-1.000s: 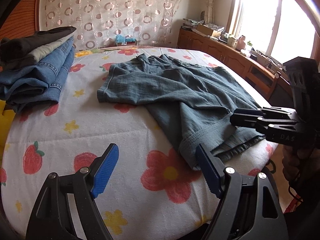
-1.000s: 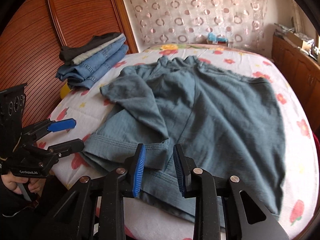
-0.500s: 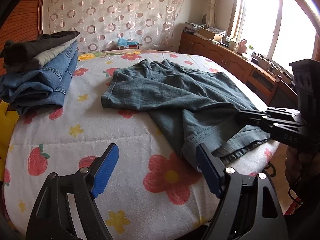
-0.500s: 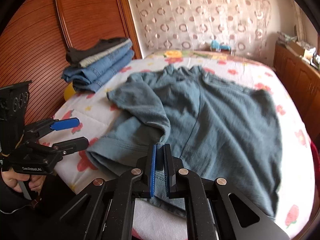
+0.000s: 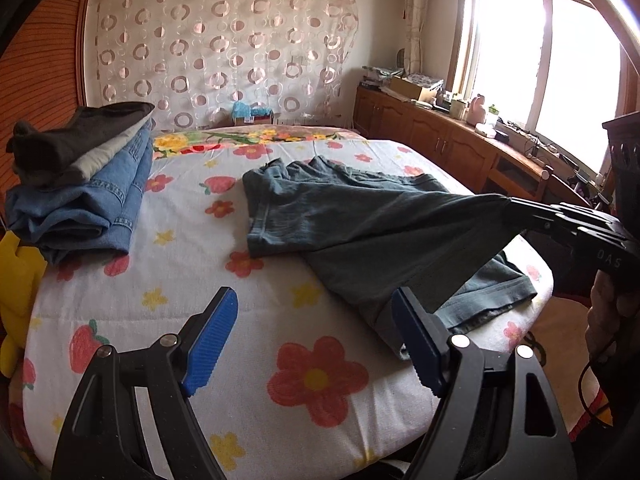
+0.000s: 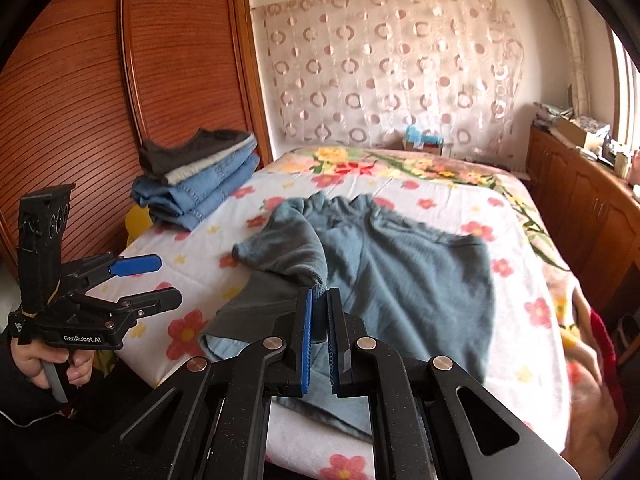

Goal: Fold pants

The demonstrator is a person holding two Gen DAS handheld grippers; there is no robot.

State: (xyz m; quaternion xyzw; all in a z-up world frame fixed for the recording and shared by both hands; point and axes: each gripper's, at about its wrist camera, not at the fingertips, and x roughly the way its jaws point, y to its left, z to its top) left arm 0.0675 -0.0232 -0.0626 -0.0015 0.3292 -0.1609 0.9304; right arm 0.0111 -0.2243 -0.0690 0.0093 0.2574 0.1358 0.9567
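Grey-blue pants (image 6: 416,276) lie spread on the flowered bed (image 6: 440,196), partly folded over themselves. My right gripper (image 6: 319,300) is shut on the fabric of a leg near its hem and holds it lifted off the bed. In the left wrist view the right gripper (image 5: 514,202) pulls the cloth (image 5: 360,232) taut toward the right. My left gripper (image 5: 314,320) hangs open over the bed's near edge with nothing between its blue pads (image 5: 210,340); the lower hem (image 5: 492,300) lies just beyond its right finger. It shows in the right wrist view as the left gripper (image 6: 156,278), held by a hand.
A stack of folded jeans and dark clothes (image 5: 80,184) sits at the bed's left side beside a wooden wardrobe (image 6: 100,100). A yellow object (image 5: 16,280) lies at the left edge. Wooden cabinets (image 5: 440,140) with clutter run under the window on the right.
The right gripper closed on the pants leg and lifted it, pulling the cloth taut. The left gripper stayed open and rose slightly.
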